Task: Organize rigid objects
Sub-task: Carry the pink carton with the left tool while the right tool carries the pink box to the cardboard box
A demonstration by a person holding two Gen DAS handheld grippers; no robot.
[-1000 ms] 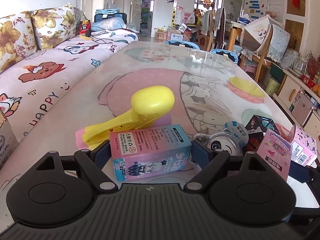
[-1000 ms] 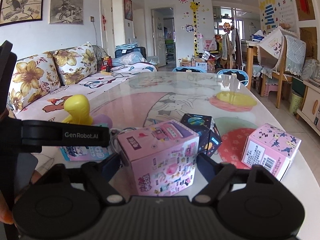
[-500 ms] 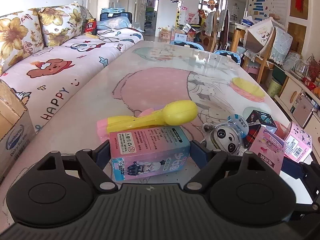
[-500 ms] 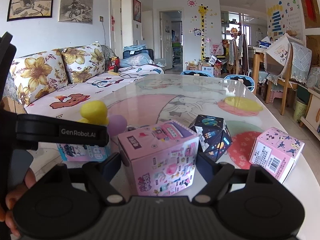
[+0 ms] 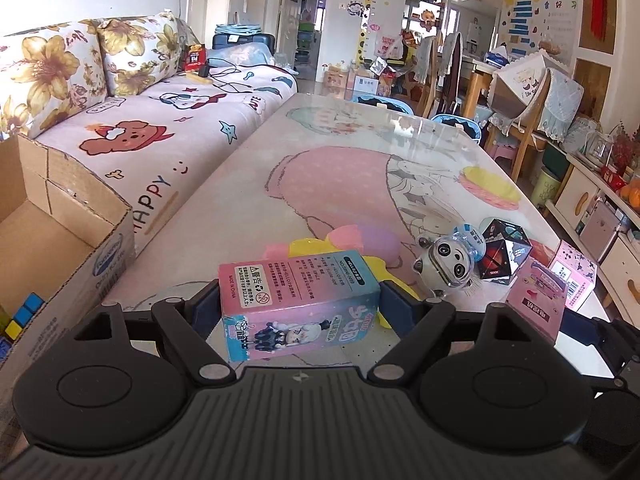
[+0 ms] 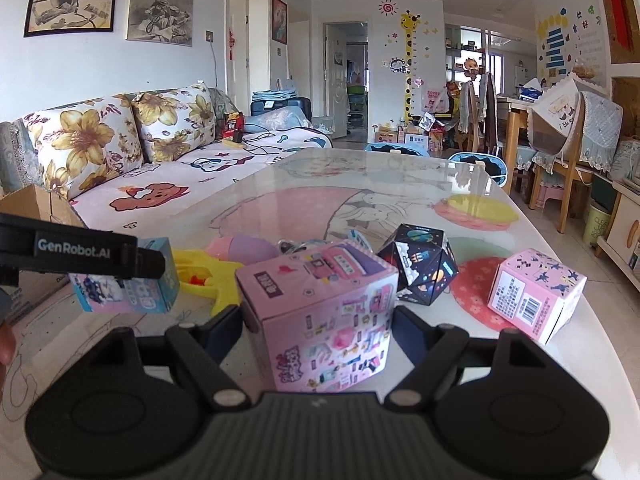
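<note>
My left gripper (image 5: 300, 308) is shut on a pink-and-blue toy box (image 5: 296, 300) and holds it above the table's near edge; the box also shows in the right wrist view (image 6: 124, 284). My right gripper (image 6: 318, 320) is shut on a pink cube box (image 6: 320, 312), also seen in the left wrist view (image 5: 536, 300). A yellow-and-pink toy (image 5: 344, 246) lies on the table behind the left box. A panda toy (image 5: 448, 268), a dark space-print polyhedron (image 6: 418, 266) and a second pink box (image 6: 536, 292) sit on the table.
An open cardboard box (image 5: 80, 248) holding a colour cube (image 5: 22, 316) stands at the left beside the table. A sofa (image 5: 160, 120) runs along the left. The glass-topped table (image 5: 360, 160) stretches ahead. Chairs and shelves stand far right.
My left gripper has lifted the toy box up and back, bringing the cardboard box into view. My right gripper has risen slightly with the pink cube box.
</note>
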